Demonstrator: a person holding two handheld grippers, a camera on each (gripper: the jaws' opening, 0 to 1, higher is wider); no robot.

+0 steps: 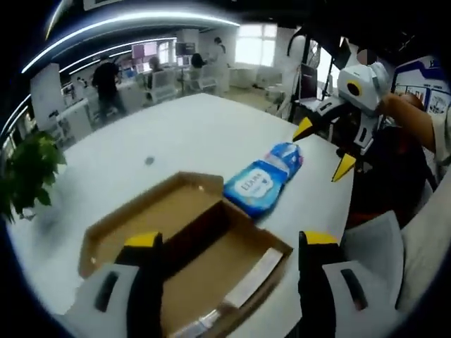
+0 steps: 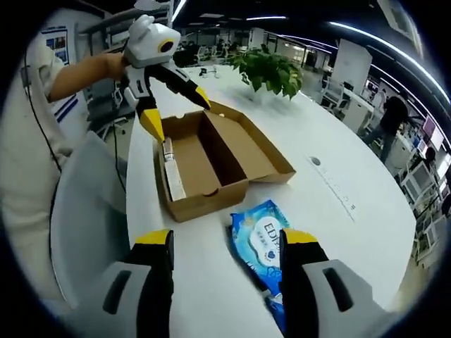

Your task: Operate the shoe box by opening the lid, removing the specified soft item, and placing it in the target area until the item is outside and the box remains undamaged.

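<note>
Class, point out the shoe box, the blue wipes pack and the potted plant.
shoe box (image 2: 204, 158): right gripper view, inner floor of the open box.
blue wipes pack (image 1: 259, 184): left gripper view, white label on its face.
potted plant (image 2: 268, 70): right gripper view, middle of the leaves.

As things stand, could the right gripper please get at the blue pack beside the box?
Probably yes. The right gripper is open, and the blue pack lies on the white table just ahead of its fingers, clear of the open box.
</note>
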